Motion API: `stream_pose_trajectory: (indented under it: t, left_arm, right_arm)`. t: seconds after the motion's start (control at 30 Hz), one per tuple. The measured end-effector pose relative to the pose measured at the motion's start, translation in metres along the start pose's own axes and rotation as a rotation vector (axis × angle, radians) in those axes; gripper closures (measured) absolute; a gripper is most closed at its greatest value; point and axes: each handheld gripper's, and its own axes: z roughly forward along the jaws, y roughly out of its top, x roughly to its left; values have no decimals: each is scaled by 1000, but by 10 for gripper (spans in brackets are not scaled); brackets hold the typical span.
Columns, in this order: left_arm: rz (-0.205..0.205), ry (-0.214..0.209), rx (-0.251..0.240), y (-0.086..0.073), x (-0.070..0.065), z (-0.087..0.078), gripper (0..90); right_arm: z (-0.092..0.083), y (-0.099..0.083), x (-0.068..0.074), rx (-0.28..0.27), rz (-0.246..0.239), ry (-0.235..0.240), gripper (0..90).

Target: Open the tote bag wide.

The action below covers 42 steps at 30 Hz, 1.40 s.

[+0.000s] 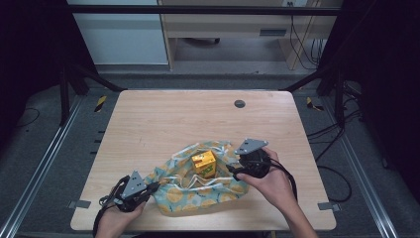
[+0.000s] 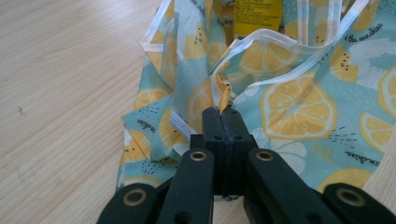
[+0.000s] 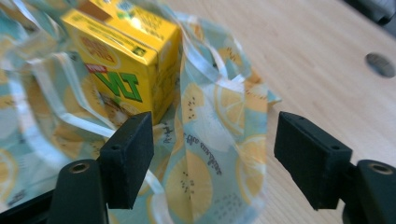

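A light blue cloth bag (image 1: 198, 199) printed with lemon slices lies open on the wooden table (image 1: 163, 119). A yellow drink carton (image 1: 204, 164) stands upright inside it. My left gripper (image 1: 157, 185) is at the bag's left side; in the left gripper view it (image 2: 222, 112) is shut on a fold of the bag's rim (image 2: 299, 102), with the carton (image 2: 257, 16) beyond. My right gripper (image 1: 233, 171) is at the bag's right side. In the right gripper view it (image 3: 212, 128) stands open over the bag's edge (image 3: 205, 177), and its pads press on nothing. The carton (image 3: 126, 60) stands just beyond the left jaw.
A round dark grommet hole (image 1: 239, 103) sits in the table near its far edge, also seen as the hole (image 3: 382, 64) at the right. Bare wood stretches across the far half and left of the bag. Metal frame rails run along both sides of the table.
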Motion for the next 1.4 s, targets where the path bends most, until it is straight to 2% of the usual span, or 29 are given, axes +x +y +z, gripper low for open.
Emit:
stream_pose_trajectory:
  t: [0.1,0.13,0.17,0.2,0.23,0.27,0.3,0.4,0.47,0.6,0.67,0.7,0.8,0.87,0.93,0.97,1.03,1.27,1.33,1.4]
  left_arm:
    - [6,0,-1,0,0,0,900]
    - [9,1,-2,0,0,-1,900]
    - [11,3,-5,0,0,-1,900]
    - [13,4,-7,0,-1,-2,900]
    - [16,3,-9,1,-1,-3,900]
    - [18,4,-12,1,-1,-3,900]
    - [19,6,-15,2,-1,-3,900]
    - [16,17,-30,7,0,-4,900]
    - [26,13,-43,15,-1,-4,900]
    - [73,23,-22,36,1,4,900]
    - [78,25,-16,41,3,9,900]
    - [66,23,-25,42,3,12,900]
    - [52,24,-15,37,6,17,900]
    - [26,22,-10,31,8,21,900]
    - [21,16,16,25,10,26,900]
    - [21,12,35,23,10,29,900]
    - [12,3,49,19,10,32,900]
    - [23,-7,103,13,8,39,900]
    - [15,-12,107,12,9,38,900]
    - [26,-10,121,10,7,37,900]
  right_arm:
    - [18,0,-1,51,4,15,345]
    - [23,0,-2,67,10,26,399]
    - [29,0,-3,77,9,22,557]
    - [29,0,-3,77,9,22,557]
    - [31,1,-5,74,12,22,644]
    - [30,4,-9,36,27,8,787]
    - [30,4,-9,36,27,8,787]
    - [29,11,-18,3,57,3,897]
    - [31,16,-27,-8,61,-4,900]
    - [33,28,-45,-36,79,-30,900]
    - [35,30,-50,-44,83,-38,900]
    - [37,29,-52,-44,92,-43,900]
    - [46,21,-56,-24,111,-40,900]
    - [54,13,-59,-8,123,-34,900]
    - [60,5,-60,4,141,-28,900]
    - [66,-4,-62,18,153,-25,900]
    - [67,-7,-62,22,161,-23,900]
    - [80,-25,-68,52,209,-28,900]
    - [82,-26,-70,56,211,-29,900]
    - [84,-27,-71,63,212,-35,900]
